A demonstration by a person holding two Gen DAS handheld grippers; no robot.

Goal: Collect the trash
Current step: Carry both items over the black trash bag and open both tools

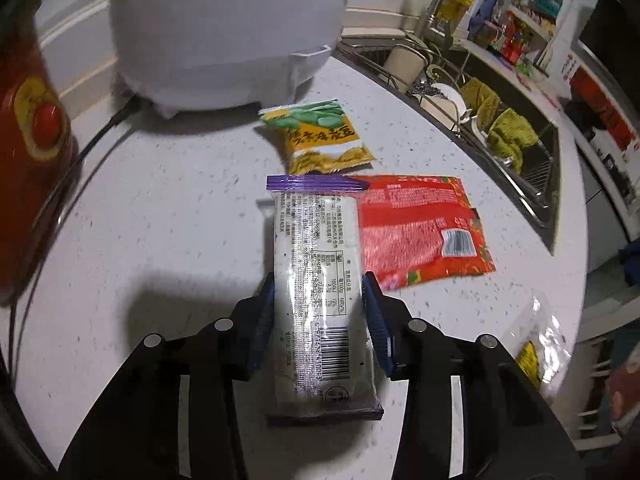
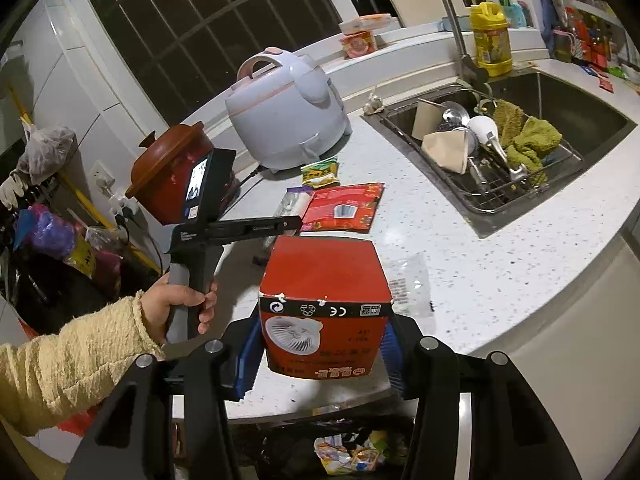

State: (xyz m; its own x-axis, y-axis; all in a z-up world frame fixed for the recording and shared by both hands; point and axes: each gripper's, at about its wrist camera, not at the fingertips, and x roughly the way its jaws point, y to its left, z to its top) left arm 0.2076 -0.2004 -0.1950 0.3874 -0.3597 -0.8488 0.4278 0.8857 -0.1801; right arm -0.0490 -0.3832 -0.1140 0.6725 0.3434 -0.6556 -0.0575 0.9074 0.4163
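Observation:
My left gripper (image 1: 319,294) is shut on a long clear snack wrapper with purple ends (image 1: 320,280), held over the white counter (image 1: 160,220). Beyond it lie a yellow-green snack packet (image 1: 316,136) and a flat red wrapper (image 1: 420,228). A clear plastic wrapper (image 1: 536,344) lies at the right. My right gripper (image 2: 320,344) is shut on a red cardboard box (image 2: 324,304), held above the counter's front edge. In the right wrist view the red wrapper (image 2: 344,208), the yellow-green packet (image 2: 321,172) and the clear wrapper (image 2: 408,284) lie on the counter, and the left gripper's body (image 2: 240,226) reaches over them.
A white rice cooker (image 2: 286,112) and a red clay pot (image 2: 172,172) stand at the back left. A sink (image 2: 560,100) with a dish rack (image 2: 500,160) is at the right. A dark bin with wrappers (image 2: 352,452) sits below the counter edge.

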